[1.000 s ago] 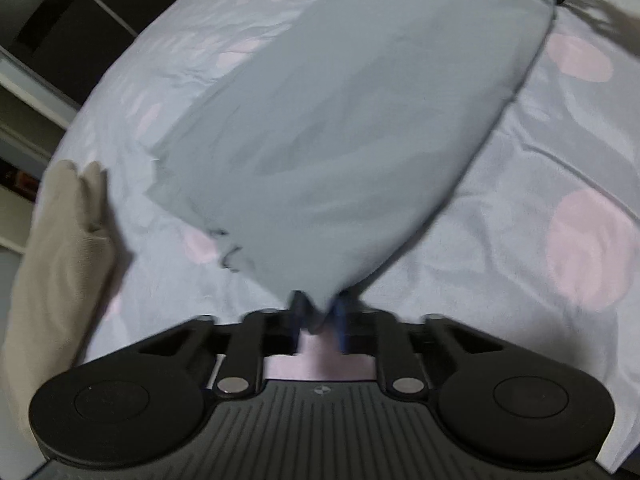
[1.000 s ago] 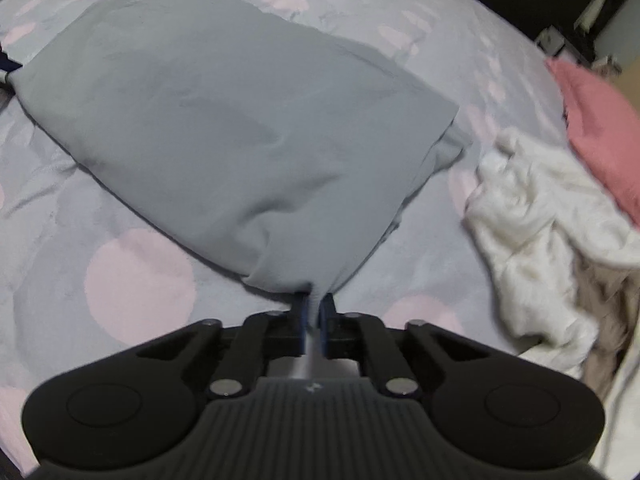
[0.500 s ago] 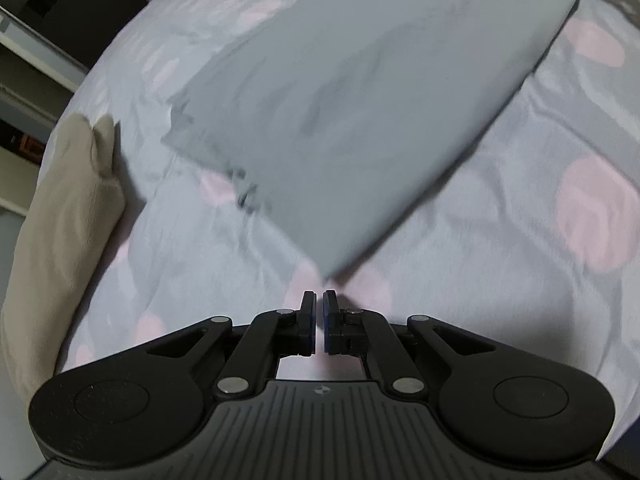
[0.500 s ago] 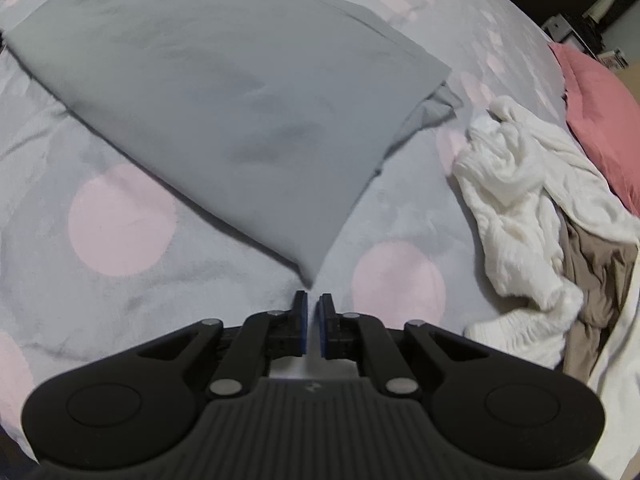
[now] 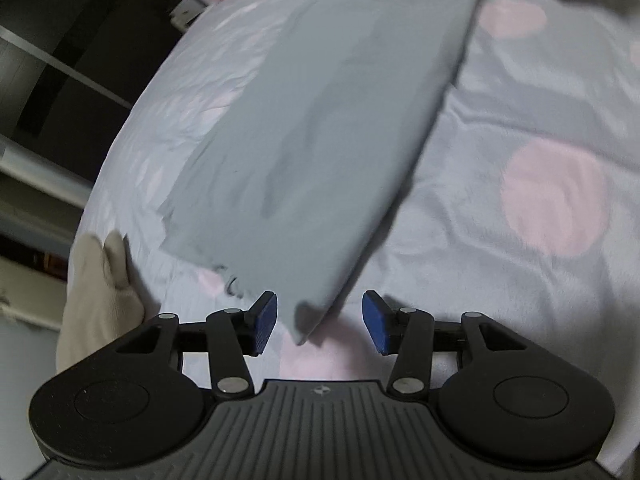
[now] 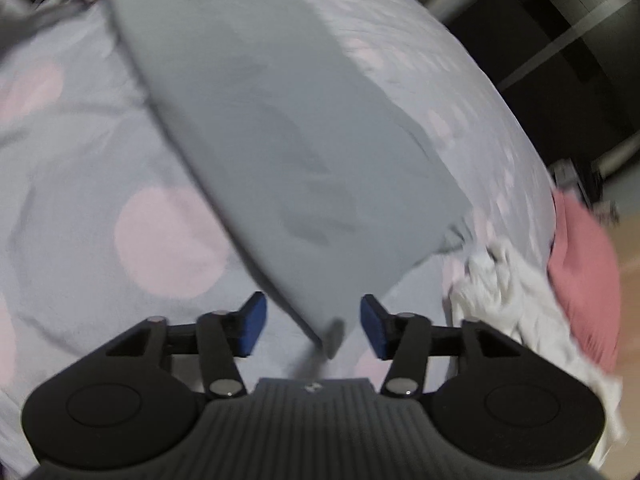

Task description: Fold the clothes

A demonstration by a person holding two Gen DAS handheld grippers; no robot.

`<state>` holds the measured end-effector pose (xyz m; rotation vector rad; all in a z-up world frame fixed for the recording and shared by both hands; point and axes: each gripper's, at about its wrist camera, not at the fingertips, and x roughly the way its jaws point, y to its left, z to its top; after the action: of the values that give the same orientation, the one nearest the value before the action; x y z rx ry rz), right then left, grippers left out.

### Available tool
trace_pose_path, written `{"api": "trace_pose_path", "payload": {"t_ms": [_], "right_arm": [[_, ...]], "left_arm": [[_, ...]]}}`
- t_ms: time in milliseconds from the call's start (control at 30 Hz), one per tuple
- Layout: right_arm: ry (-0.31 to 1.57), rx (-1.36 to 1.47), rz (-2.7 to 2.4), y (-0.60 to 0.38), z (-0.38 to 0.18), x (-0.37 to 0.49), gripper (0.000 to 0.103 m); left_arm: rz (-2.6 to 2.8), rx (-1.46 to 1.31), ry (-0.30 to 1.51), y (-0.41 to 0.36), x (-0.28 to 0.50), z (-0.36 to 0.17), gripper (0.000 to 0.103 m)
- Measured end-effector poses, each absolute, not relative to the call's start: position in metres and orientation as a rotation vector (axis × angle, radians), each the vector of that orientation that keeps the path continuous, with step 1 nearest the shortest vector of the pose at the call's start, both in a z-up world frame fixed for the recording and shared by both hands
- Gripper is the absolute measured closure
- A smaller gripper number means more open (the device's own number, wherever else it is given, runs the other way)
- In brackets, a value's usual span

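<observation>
**Both jaws wide apart, grey cloth flat on the bed**

Jaws on both grippers stand spread apart, and they have just been opening. The left gripper (image 5: 319, 322) has a corner of the grey cloth (image 5: 332, 152) lying between its blue pads (image 5: 265, 322), but the pads do not press on it. The right gripper (image 6: 312, 326) is the same: another corner of the grey cloth (image 6: 288, 152) sits between its two blue pads (image 6: 251, 326), with a gap on each side.

The grey cloth lies spread out on the bed cover (image 5: 520, 128), which is pale grey with big pink dots. It looks folded flat, with straight edges (both pictures are a bit blurry, so small creases are hard to see).

Near the left gripper, a beige cloth (image 5: 100, 292) lies at the edge of the bed, apart from the grey one. Near the right gripper, a crumpled white cloth (image 6: 508, 296) lies just beside the grey cloth's far corner, and a pink cloth (image 6: 584, 276) lies next to the white one.
</observation>
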<state>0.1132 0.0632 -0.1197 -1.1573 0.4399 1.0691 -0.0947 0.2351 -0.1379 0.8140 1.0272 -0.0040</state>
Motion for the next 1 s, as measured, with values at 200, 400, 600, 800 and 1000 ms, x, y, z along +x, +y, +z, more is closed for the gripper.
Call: {"api": "trace_pose_path", "payload": {"t_ms": [200, 400, 600, 800, 1000], "right_arm": [[0.296, -1.245, 1.094, 0.063, -0.143, 0.107, 0.026], [0.137, -1.333, 1.078, 0.067, -0.155, 0.101, 0.026], [0.055, -1.436, 1.035, 0.081, -0.164, 0.095, 0.055], [0.057, -1.49, 1.021, 0.092, -0.169, 0.09, 0.088], [0.088, -1.417, 1.016, 0.095, -0.14, 0.096, 0.099]], "left_arm": [[-0.009, 0.958, 0.914, 0.234, -0.101, -0.158, 0.038], [0.029, 1.016, 0.852, 0.231, -0.096, -0.164, 0.03], [0.051, 1.122, 0.82, 0.221, -0.09, -0.172, 0.039], [0.056, 1.139, 0.848, 0.215, -0.078, -0.168, 0.083], [0.042, 1.082, 0.875, 0.219, -0.074, -0.148, 0.099]]}}
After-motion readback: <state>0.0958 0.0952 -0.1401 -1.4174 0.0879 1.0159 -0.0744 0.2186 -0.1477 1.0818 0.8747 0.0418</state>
